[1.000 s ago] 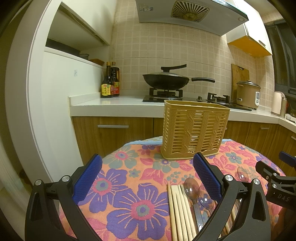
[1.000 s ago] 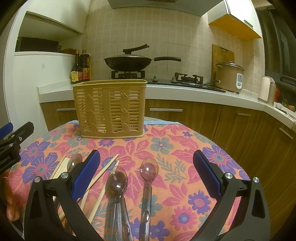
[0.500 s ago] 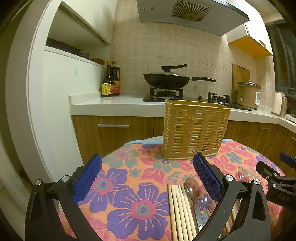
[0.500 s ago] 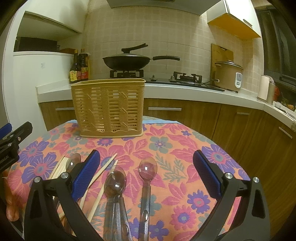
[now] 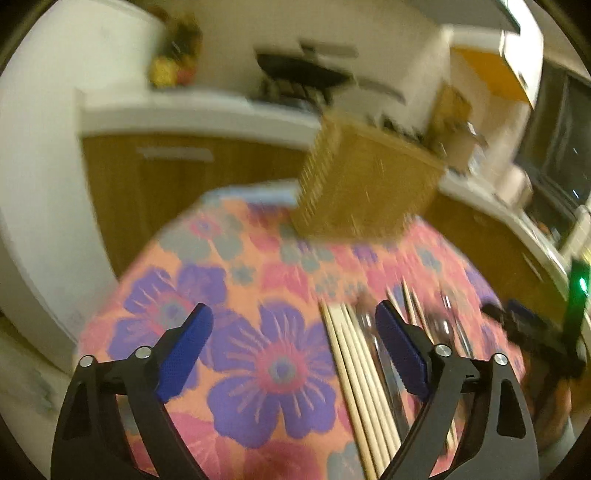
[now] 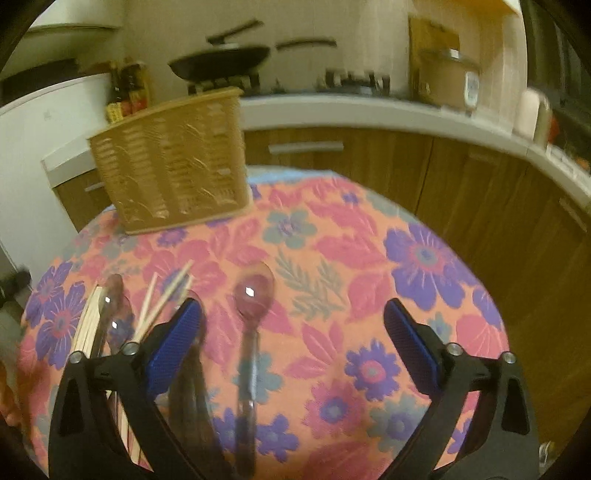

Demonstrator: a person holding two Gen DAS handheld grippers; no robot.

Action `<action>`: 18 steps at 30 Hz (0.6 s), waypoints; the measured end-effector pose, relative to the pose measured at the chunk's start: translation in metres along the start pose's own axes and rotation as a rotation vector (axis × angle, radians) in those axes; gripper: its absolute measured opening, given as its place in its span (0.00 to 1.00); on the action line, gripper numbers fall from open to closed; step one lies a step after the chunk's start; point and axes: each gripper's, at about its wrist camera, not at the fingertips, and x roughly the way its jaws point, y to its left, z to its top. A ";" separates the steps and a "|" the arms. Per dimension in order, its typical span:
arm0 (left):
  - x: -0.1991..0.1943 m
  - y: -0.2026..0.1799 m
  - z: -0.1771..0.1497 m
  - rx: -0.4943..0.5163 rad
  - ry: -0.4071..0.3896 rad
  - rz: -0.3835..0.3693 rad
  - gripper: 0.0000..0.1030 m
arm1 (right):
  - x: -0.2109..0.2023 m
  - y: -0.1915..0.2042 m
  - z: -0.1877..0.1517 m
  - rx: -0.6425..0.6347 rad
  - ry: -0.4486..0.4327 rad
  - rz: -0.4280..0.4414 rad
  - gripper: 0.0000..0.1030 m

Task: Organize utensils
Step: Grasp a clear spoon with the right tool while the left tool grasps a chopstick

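Left gripper [image 5: 293, 326] fingers apart and closing over bare cloth beside chopsticks [image 5: 356, 373], right gripper [image 6: 291, 319] fingers apart and closing around a spoon [image 6: 251, 325], untouched, basket [image 6: 173, 162] behind on tabletop [image 6: 424, 280]

Floral tablecloth [image 6: 424, 258] covers the round table. Behind it: white counter [image 6: 369, 107] over wood cabinets [image 6: 480, 206]. Black wok [image 6: 221, 62] on the stove, bottles [image 6: 129, 92] at counter's left end, rice cooker [image 6: 448, 79] at the right, cutting board [image 6: 430, 35] leaning on the wall behind it. Left view heavily blurred.
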 end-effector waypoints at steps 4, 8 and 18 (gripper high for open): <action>0.035 -0.013 -0.010 0.093 0.177 -0.020 0.62 | 0.011 -0.010 0.001 0.003 0.106 0.012 0.64; 0.053 -0.037 -0.026 0.204 0.222 0.030 0.55 | 0.016 -0.010 -0.002 -0.032 0.147 0.013 0.62; 0.058 -0.037 -0.024 0.173 0.303 0.023 0.47 | 0.012 -0.001 -0.003 -0.089 0.173 0.004 0.45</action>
